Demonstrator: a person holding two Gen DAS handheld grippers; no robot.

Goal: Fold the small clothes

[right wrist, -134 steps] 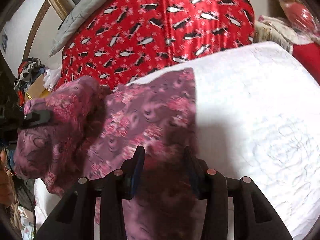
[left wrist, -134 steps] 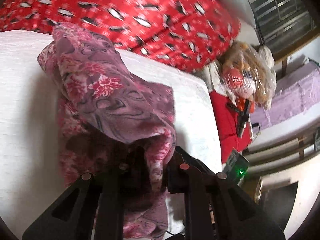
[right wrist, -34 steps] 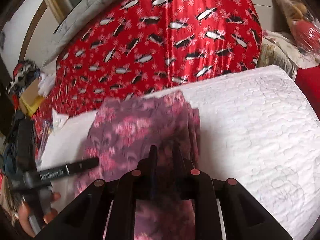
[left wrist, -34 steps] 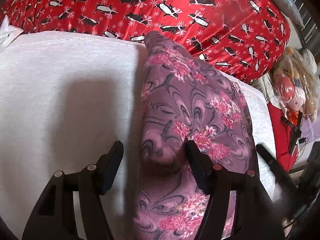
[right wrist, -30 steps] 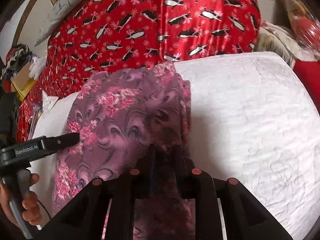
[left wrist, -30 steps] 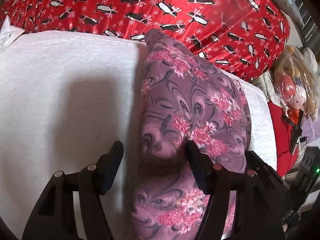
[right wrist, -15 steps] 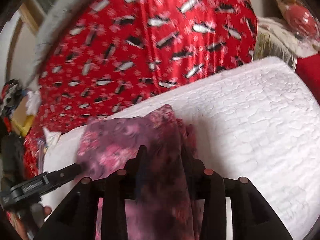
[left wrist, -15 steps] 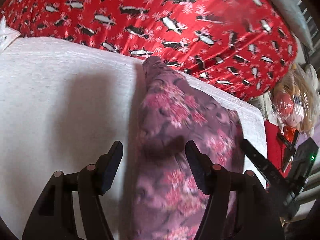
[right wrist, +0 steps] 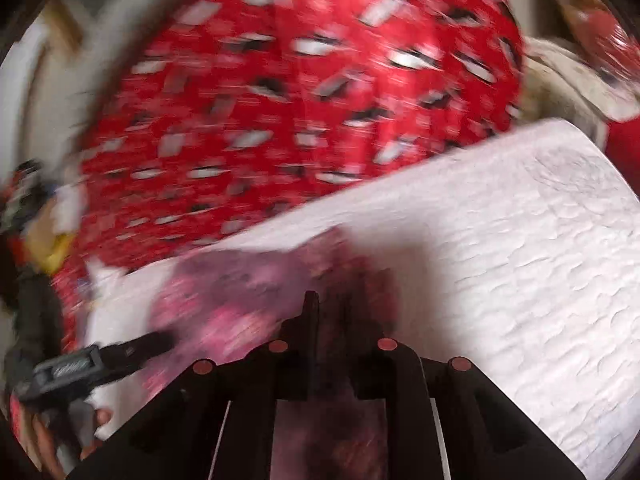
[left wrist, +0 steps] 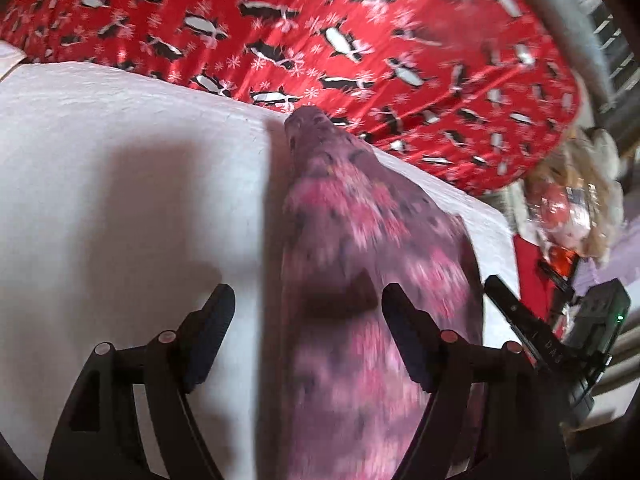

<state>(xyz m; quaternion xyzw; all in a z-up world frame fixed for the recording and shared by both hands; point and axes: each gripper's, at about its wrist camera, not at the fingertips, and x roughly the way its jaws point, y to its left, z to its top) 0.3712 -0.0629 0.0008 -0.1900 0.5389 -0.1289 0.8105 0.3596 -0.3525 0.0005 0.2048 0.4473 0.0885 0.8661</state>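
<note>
Garment (left wrist: 360,280): purple cloth with pink flowers, lying as a long narrow strip on the white quilted bed (left wrist: 120,180); its far tip reaches the edge beside the red penguin-print blanket (left wrist: 360,40). Blurred in both views.

Left tool (left wrist: 308,312): jaws spread wide, holding nothing. The left finger hangs over bare white quilt, the right finger over the garment, whose left edge runs between the two.

Right tool (right wrist: 332,320): jaws drawn close together with the near end of the garment (right wrist: 240,300) pinched between them; cloth fills the narrow gap. Seen from the left wrist as a black finger (left wrist: 516,316) at the garment's right edge.

Left tool from the right wrist (right wrist: 132,348): at the garment's left side.

Surroundings: wrapped doll (left wrist: 568,208) right of the bed; red blanket (right wrist: 300,100) behind the quilt (right wrist: 520,260).
</note>
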